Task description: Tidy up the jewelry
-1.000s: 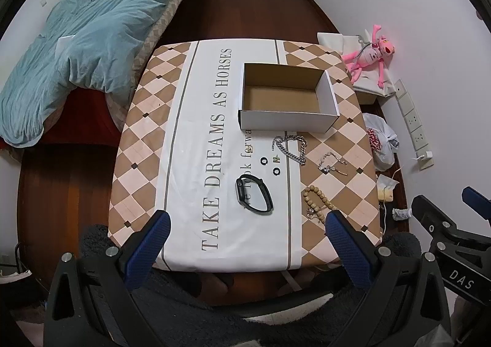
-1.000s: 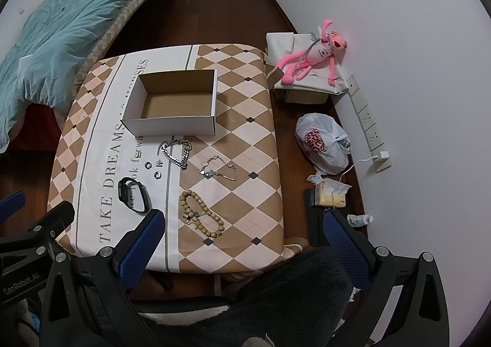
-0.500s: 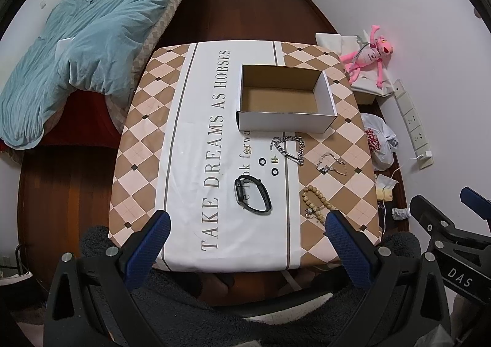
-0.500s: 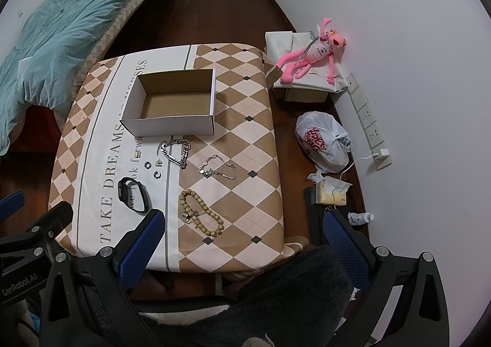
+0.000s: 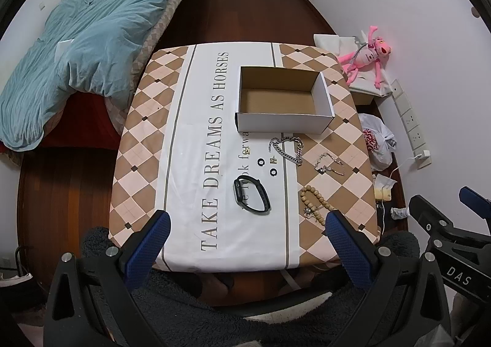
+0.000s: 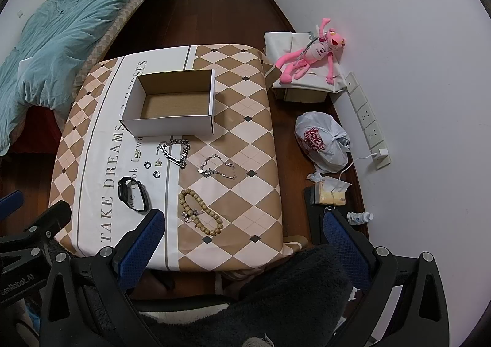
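Jewelry: silver chain (image 5: 287,150), beaded bracelet (image 6: 201,212) (tan) loose on table | left tool (image 5: 245,242), right tool (image 6: 242,239) spread wide

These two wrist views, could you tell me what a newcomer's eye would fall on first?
Probably the open box, empty, at the far side of the table with its checked, lettered cloth. Nearer lie a chain, a bead bracelet and a black watch. On the floor to the right, a pink plush toy sprawls against the wall.
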{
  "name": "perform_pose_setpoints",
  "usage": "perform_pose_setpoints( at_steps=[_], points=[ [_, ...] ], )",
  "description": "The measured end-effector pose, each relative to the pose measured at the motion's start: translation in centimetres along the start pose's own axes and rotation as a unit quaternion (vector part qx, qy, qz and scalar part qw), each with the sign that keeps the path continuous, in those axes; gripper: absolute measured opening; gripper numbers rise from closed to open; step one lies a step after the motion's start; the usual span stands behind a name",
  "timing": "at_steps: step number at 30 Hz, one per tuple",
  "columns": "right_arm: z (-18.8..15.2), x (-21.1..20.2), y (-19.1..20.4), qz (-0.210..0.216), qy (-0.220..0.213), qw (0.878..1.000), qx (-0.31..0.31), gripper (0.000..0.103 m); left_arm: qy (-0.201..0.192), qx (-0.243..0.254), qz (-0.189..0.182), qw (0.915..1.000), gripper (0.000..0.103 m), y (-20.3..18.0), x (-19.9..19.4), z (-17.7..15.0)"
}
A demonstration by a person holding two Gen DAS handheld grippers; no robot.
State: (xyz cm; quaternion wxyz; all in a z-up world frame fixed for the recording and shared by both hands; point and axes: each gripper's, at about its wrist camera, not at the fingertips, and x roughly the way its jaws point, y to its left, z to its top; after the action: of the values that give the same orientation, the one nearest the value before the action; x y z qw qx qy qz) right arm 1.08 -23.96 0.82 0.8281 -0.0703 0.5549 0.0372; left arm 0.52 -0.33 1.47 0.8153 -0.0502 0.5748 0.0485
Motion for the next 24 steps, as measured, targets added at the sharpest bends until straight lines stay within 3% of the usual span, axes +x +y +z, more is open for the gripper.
perform_pose_setpoints(
  at_steps=[24],
  points=[
    [0.01, -0.77, -0.2, 0.002, -0.001, 1.0, 0.002, 0.103, -0.003, 0.002, -0.001, 1.0, 0.103, 0.14, -0.67, 0.11]
  ],
)
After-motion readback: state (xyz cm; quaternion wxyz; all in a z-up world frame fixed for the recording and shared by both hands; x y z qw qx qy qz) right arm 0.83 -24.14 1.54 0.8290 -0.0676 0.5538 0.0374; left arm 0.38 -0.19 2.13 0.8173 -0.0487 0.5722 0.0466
